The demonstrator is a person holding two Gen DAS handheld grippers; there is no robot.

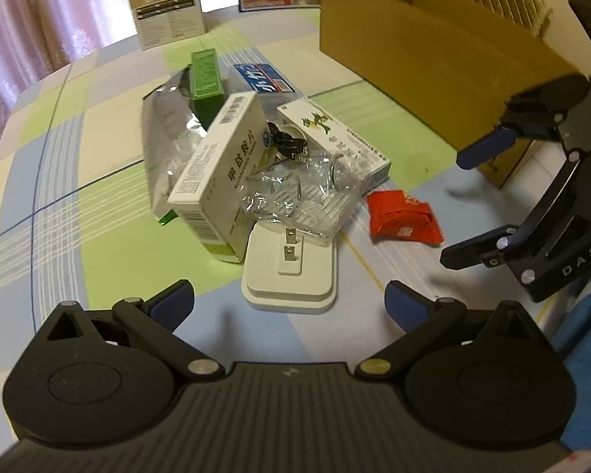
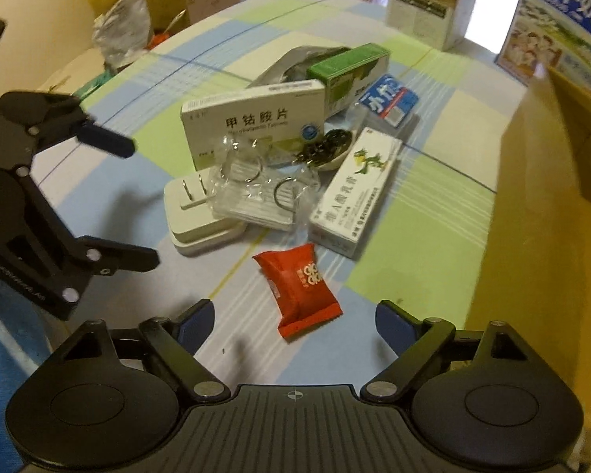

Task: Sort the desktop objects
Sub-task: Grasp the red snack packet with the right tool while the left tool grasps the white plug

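Table covered by a checked cloth (image 1: 98,213) in green, blue and cream. Pink curtains (image 1: 39,12) hang behind it; daylight enters between them. Cream wall (image 2: 39,19) at the side

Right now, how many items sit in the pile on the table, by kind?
Medicine boxes: 3 (white, green, dragon-printed)
Blue tissue pack: 1
Silver foil bag: 1
White plug adapter: 1
Clear plastic packet: 1
Red snack packet: 1
Total: 8
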